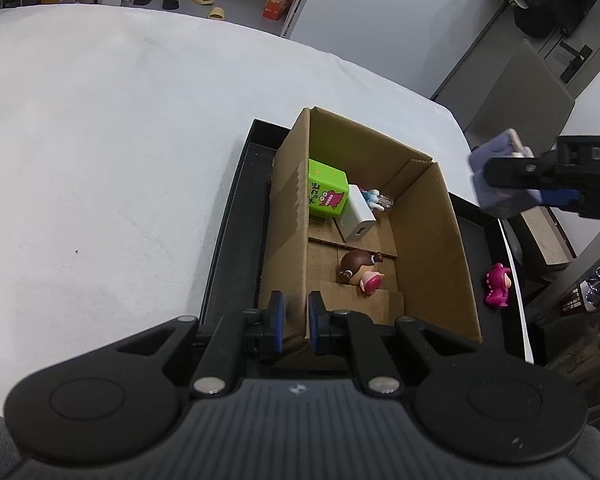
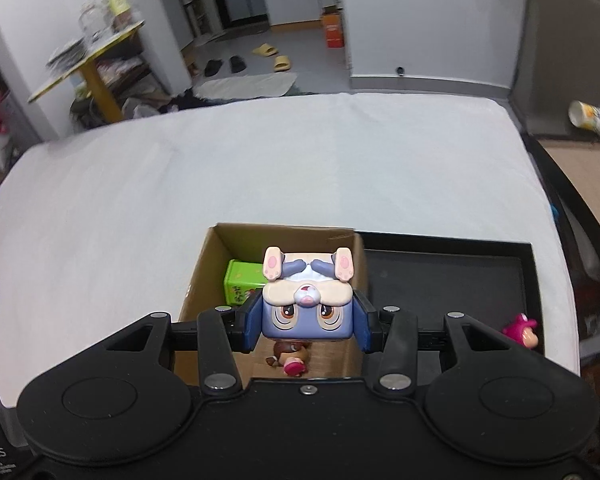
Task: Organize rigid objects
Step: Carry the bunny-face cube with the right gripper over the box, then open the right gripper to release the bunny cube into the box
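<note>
An open cardboard box (image 1: 428, 240) stands in a black tray (image 1: 228, 236) on a white table. My left gripper (image 1: 296, 322) is shut on the box's near left wall. Inside lie a green cube (image 1: 326, 194), a white charger (image 1: 356, 220), a small blue-and-white figure (image 1: 374, 198) and a brown-haired doll (image 1: 360, 270). My right gripper (image 2: 307, 322) is shut on a blue-and-cream rabbit cube toy (image 2: 306, 300), held upside down above the box (image 2: 204, 272). In the left wrist view the rabbit cube toy (image 1: 500, 184) hangs right of the box.
A pink figure (image 1: 498, 286) stands in the tray right of the box, also seen as the pink figure (image 2: 522, 330) in the right wrist view. The tray's right part (image 2: 444, 276) is bare. Beyond the white table (image 2: 260, 168) lie slippers, shelves and an orange carton.
</note>
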